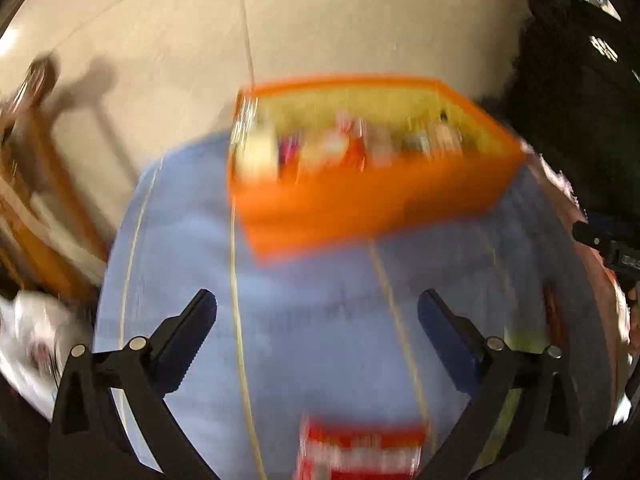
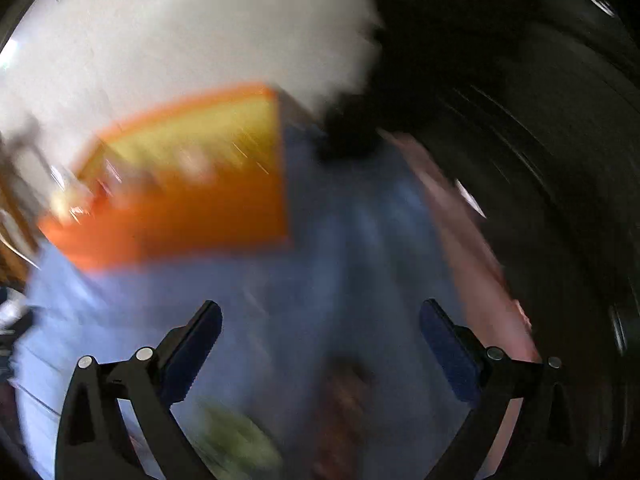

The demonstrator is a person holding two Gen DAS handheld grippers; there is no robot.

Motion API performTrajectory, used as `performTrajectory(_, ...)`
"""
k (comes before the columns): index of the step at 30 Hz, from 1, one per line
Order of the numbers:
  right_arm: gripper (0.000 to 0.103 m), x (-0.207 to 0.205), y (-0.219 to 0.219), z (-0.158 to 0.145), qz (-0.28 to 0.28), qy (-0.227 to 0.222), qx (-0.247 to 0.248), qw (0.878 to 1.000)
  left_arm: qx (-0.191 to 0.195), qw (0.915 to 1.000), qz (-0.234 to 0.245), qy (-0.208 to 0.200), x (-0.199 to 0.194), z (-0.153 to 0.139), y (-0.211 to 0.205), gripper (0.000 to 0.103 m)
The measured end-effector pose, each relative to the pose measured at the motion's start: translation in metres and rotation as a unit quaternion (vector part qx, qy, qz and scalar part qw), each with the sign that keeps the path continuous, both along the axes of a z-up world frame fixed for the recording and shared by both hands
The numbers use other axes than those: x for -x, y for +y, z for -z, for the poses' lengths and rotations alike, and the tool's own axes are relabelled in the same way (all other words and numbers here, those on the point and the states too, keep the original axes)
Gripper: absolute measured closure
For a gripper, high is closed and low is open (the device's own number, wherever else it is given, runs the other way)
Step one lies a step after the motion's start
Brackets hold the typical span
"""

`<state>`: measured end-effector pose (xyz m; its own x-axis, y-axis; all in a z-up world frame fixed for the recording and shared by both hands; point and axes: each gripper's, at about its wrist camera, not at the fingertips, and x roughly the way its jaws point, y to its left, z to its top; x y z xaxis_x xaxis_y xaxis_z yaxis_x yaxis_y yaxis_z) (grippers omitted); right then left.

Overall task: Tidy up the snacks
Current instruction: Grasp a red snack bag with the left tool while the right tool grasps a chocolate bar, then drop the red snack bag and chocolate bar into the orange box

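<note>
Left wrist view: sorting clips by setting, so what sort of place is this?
Probably a room in a home: a table under a blue cloth, an orange crate of snack packets, pale floor tiles and wooden furniture.

A round worktop (image 1: 192, 264) under a pale blue cloth (image 1: 304, 312) crossed by thin yellow lines carries an orange crate (image 1: 360, 204) with a yellow inner wall, set toward the far edge. Blurred packets fill the crate. A red-and-white packet (image 1: 360, 452) lies on the cloth at the near edge; from the right wrist view, a greenish packet (image 2: 236, 440) and a brownish one (image 2: 344, 400) lie near it, both blurred.
</note>
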<state>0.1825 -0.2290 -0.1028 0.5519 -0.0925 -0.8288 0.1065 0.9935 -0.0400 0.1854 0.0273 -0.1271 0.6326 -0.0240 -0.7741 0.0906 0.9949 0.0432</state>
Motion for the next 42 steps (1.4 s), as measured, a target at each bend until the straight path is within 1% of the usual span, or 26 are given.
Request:
performTrajectory(1, 0.004, 0.018, -0.009, 0.018, 0.013, 0.024, -0.009, 1.000, -0.008, 0.9999, 0.002, 0.014, 0.025, 0.018, 0.000, 0.004)
performTrajectory(3, 0.004, 0.038, -0.018, 0.046, 0.028, 0.056, -0.031, 0.998, -0.020, 0.9994, 0.013, 0.027, 0.049, 0.037, -0.002, 0.004)
performTrajectory(4, 0.004, 0.043, -0.019, 0.053, 0.033, 0.058, -0.035, 0.997, -0.018, 0.9990, 0.022, 0.033, 0.064, 0.052, -0.006, 0.004)
performTrajectory(5, 0.004, 0.046, -0.021, 0.058, 0.039, 0.051, -0.038, 0.997, -0.010, 0.9989, 0.029, 0.035, 0.073, 0.057, -0.005, 0.004)
performTrajectory(7, 0.004, 0.048, -0.022, 0.065, 0.049, 0.030, -0.036, 0.998, 0.004, 0.9987, 0.030, 0.042, 0.081, 0.072, -0.007, 0.004)
performTrajectory(9, 0.004, 0.044, -0.015, 0.072, 0.033, 0.021, -0.025, 0.999, 0.015, 0.9986, 0.029, 0.042, 0.082, 0.083, -0.006, 0.004)
performTrajectory(11, 0.004, 0.042, -0.005, 0.079, 0.012, 0.012, 0.004, 1.000, 0.030, 0.9964, 0.043, 0.067, 0.081, 0.097, -0.009, 0.004)
performTrajectory(12, 0.004, 0.041, -0.003, 0.082, 0.008, 0.010, 0.013, 1.000, 0.027, 0.9958, 0.046, 0.075, 0.080, 0.102, -0.010, 0.004)
performTrajectory(13, 0.004, 0.040, -0.002, 0.087, 0.009, 0.016, 0.017, 1.000, 0.012, 0.9953, 0.047, 0.084, 0.077, 0.110, -0.013, 0.004)
performTrajectory(15, 0.004, 0.039, -0.007, 0.096, 0.019, 0.032, -0.007, 0.999, 0.009, 0.9967, 0.048, 0.066, 0.077, 0.117, -0.017, 0.004)
performTrajectory(16, 0.011, 0.037, -0.009, 0.097, 0.023, 0.037, -0.019, 0.999, -0.005, 0.9970, 0.048, 0.061, 0.078, 0.120, -0.021, 0.004)
performTrajectory(17, 0.015, 0.039, -0.011, 0.098, 0.028, 0.039, -0.029, 0.998, -0.006, 0.9971, 0.048, 0.060, 0.077, 0.120, -0.022, 0.007)
performTrajectory(18, 0.032, 0.042, -0.009, 0.095, 0.027, 0.031, -0.022, 0.999, 0.001, 0.9969, 0.044, 0.064, 0.077, 0.120, -0.021, 0.008)
performTrajectory(19, 0.052, 0.045, -0.007, 0.092, 0.017, 0.028, -0.024, 0.999, 0.000, 0.9967, 0.046, 0.066, 0.076, 0.118, -0.022, 0.015)
performTrajectory(20, 0.062, 0.047, -0.004, 0.090, 0.012, 0.030, -0.027, 0.999, 0.000, 0.9964, 0.053, 0.066, 0.076, 0.116, -0.023, 0.020)
performTrajectory(21, 0.079, 0.048, -0.001, 0.087, 0.003, 0.037, -0.035, 0.999, -0.001, 0.9958, 0.060, 0.068, 0.078, 0.114, -0.024, 0.027)
performTrajectory(23, 0.079, 0.050, 0.001, 0.081, 0.001, 0.041, -0.051, 0.998, 0.024, 0.9932, 0.074, 0.087, 0.080, 0.109, -0.023, 0.028)
performTrajectory(25, 0.079, 0.054, 0.004, 0.073, -0.002, 0.033, -0.053, 0.998, 0.054, 0.9924, 0.064, 0.090, 0.081, 0.100, -0.019, 0.028)
performTrajectory(27, 0.079, 0.056, 0.005, 0.062, -0.006, 0.024, -0.060, 0.998, 0.059, 0.9937, 0.063, 0.072, 0.086, 0.086, -0.018, 0.028)
performTrajectory(29, 0.079, 0.059, 0.006, 0.050, -0.008, 0.018, -0.058, 0.998, 0.050, 0.9958, 0.061, 0.045, 0.088, 0.062, -0.018, 0.028)
performTrajectory(32, 0.079, 0.060, 0.004, 0.018, -0.016, -0.016, -0.077, 0.997, 0.048, 0.9971, 0.058, 0.013, 0.083, 0.026, -0.015, 0.028)
performTrajectory(35, 0.079, 0.047, 0.009, -0.020, -0.027, -0.059, -0.075, 0.995, 0.045, 0.9974, 0.051, -0.024, 0.060, -0.015, -0.012, 0.028)
performTrajectory(36, 0.079, 0.037, 0.011, -0.032, -0.026, -0.067, -0.080, 0.994, 0.034, 0.9975, 0.048, -0.039, 0.048, -0.029, -0.012, 0.028)
performTrajectory(39, 0.079, 0.007, 0.014, -0.057, -0.032, -0.084, -0.131, 0.987, 0.012, 0.9973, 0.039, -0.061, 0.016, -0.055, -0.008, 0.028)
performTrajectory(40, 0.079, -0.004, 0.020, -0.066, -0.042, -0.095, -0.127, 0.986, 0.006, 0.9973, 0.029, -0.067, -0.002, -0.064, -0.004, 0.028)
performTrajectory(42, 0.079, -0.024, 0.026, -0.078, -0.063, -0.113, -0.133, 0.983, 0.014, 0.9973, 0.011, -0.071, -0.032, -0.078, 0.004, 0.028)
